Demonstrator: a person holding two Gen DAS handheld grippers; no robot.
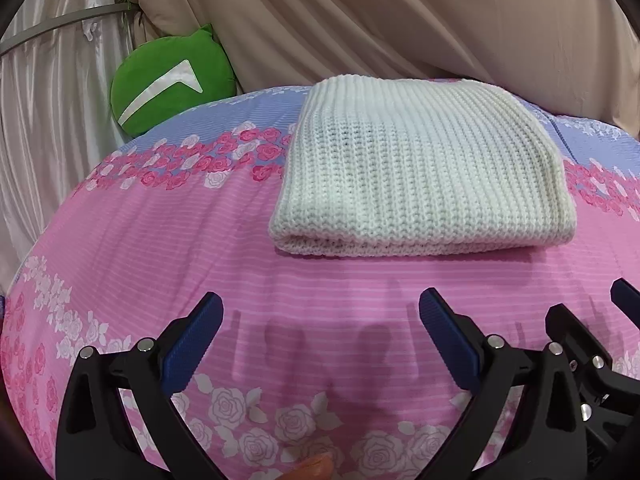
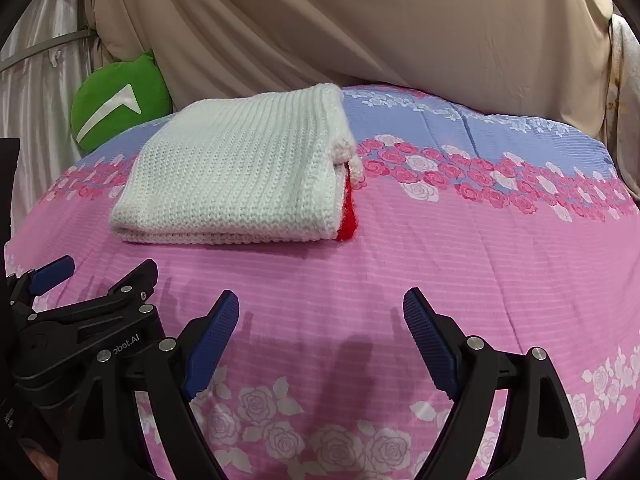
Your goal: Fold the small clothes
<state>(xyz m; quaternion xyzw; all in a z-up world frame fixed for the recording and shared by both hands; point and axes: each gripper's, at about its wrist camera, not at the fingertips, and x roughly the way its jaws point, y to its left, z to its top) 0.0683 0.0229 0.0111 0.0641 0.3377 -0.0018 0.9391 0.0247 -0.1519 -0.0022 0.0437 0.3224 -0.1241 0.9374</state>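
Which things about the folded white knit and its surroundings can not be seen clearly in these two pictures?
- White knit: the inner layers are hidden by the top layer; only a red edge shows in the right wrist view.
- Green cushion: partly behind the bedspread.
- Person: only a fingertip, cut off by the bottom edge.

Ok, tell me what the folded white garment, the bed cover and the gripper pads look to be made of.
Folded white garment: chunky knitted yarn, likely wool or acrylic, matte; ribbed stitch rows show, with a red layer at its right edge.
Bed cover: thin woven printed fabric, perhaps cotton or polyester, with fine stripes, printed roses and soft creases.
Gripper pads: blue, finely ridged, probably rubber or plastic, on black plastic-looking arms.
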